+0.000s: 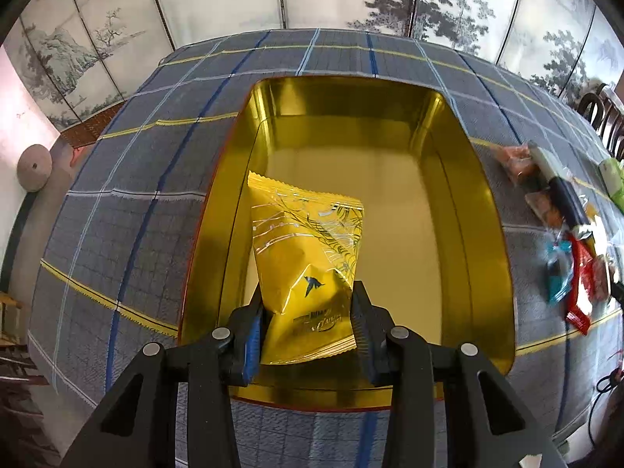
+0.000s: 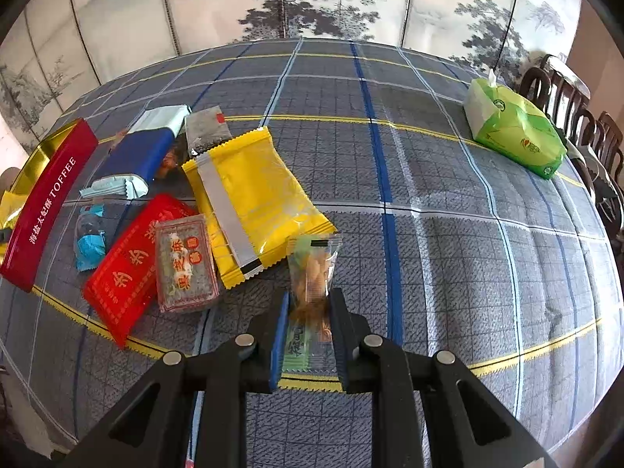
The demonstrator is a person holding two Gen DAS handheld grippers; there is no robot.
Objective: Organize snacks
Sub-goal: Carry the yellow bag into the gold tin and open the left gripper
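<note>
Two views, one from each handheld gripper, look down on a table covered in a grey and blue checked cloth (image 2: 448, 179).

In the left wrist view, the left gripper (image 1: 308, 312) at the bottom centre is closed on the lower end of a yellow snack packet (image 1: 308, 241). The packet hangs over an open gold tin (image 1: 487, 210), which fills the middle of the frame and holds nothing else that can be seen. The packet sits toward the lower left of the tin's interior; whether its far end touches the floor of the tin cannot be told. Loose snacks lie blurred at the right edge.

In the right wrist view, the right gripper (image 2: 308, 312) at the bottom centre is pinched nearly shut on a small clear packet of pale biscuits (image 2: 312, 273), still at tablecloth level. To its upper left lies the remaining pile: a second yellow packet (image 2: 253, 199), a red packet (image 2: 124, 269), a small clear square packet (image 2: 185, 265), a blue and mint bar (image 2: 136, 156) and a blue-wrapped sweet (image 2: 89, 238). A red toffee lid or box side (image 2: 46, 202) is at the far left (likely the tin's outer wall). A green tissue pack (image 2: 514, 128) sits at upper right.

The step in hand appears to be placing the yellow packet in the tin. Next, the left jaws need to open to drop it, then the right hand must carry its biscuit packet across to the tin.
</note>
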